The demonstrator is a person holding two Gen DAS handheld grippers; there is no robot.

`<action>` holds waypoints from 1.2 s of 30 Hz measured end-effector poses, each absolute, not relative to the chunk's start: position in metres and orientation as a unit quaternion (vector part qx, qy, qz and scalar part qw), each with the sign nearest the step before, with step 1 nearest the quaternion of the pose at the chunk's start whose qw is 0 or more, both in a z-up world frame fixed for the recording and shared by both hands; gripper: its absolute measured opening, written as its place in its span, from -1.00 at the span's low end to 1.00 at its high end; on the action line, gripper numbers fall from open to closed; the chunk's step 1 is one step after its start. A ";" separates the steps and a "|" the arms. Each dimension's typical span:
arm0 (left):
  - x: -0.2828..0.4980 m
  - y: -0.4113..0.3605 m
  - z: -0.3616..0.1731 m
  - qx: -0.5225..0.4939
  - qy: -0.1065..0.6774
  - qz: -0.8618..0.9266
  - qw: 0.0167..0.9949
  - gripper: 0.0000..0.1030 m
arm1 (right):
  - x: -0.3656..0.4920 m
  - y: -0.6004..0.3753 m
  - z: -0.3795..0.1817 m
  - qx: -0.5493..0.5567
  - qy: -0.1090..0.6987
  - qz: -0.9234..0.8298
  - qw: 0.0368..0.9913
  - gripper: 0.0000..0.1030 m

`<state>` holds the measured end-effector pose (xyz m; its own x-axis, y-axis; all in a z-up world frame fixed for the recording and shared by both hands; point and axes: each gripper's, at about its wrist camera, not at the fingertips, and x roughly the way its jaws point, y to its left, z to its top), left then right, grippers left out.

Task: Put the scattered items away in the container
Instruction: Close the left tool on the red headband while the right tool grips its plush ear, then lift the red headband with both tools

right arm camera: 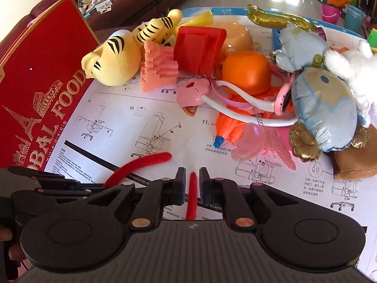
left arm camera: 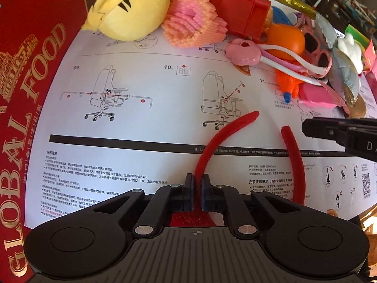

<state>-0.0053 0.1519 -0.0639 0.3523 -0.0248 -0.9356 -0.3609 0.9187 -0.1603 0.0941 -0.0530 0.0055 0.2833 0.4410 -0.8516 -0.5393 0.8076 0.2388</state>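
A white chair-assembly instruction sheet point(right arm camera: 146, 127) covers the work surface, with a red "Global Food" box point(left arm camera: 30, 99) standing at nine o'clock and a dark sofa point(right arm camera: 141, 2) and glossy floor behind. Toys crowd twelve to three o'clock: a plush tiger point(right arm camera: 113, 59), a pink bead block point(right arm camera: 157, 70), a red plastic piece point(right arm camera: 200, 47), an orange ball point(right arm camera: 246, 72) and a foil balloon point(right arm camera: 325, 110). At six o'clock the left gripper point(left arm camera: 197, 188) is pinched tight on one arm of a red U-shaped band point(left arm camera: 212, 146). The right gripper point(right arm camera: 191, 184), nearly closed, straddles the other arm; whether its pads press it cannot be told.
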 end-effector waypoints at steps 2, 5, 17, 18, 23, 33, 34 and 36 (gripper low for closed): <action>-0.006 0.154 -0.064 -0.183 0.557 0.104 0.804 -0.99 | 0.094 -0.056 0.003 -0.047 0.519 0.302 0.799 -0.38; -0.009 0.164 -0.066 -0.215 0.552 0.098 0.800 -0.99 | 0.092 -0.058 -0.002 -0.049 0.529 0.301 0.792 -0.14; -0.014 0.182 -0.070 -0.291 0.548 0.099 0.778 -0.98 | 0.066 -0.040 -0.021 -0.084 0.569 0.322 0.752 -0.03; -0.013 0.182 -0.069 -0.293 0.549 0.099 0.777 -0.98 | 0.064 -0.039 -0.022 -0.084 0.570 0.321 0.751 -0.01; -0.012 0.175 -0.066 -0.258 0.556 0.096 0.785 -0.92 | 0.063 -0.035 -0.022 -0.097 0.556 0.313 0.764 -0.73; -0.008 0.136 -0.058 -0.118 0.574 0.077 0.807 -0.86 | 0.084 -0.047 -0.011 -0.027 0.550 0.305 0.777 -0.85; -0.008 0.137 -0.058 -0.127 0.573 0.080 0.806 -0.87 | 0.084 -0.045 -0.008 -0.032 0.545 0.305 0.781 -0.85; -0.010 0.140 -0.054 -0.137 0.569 0.084 0.806 -0.88 | 0.085 -0.045 -0.004 -0.036 0.539 0.307 0.784 -0.85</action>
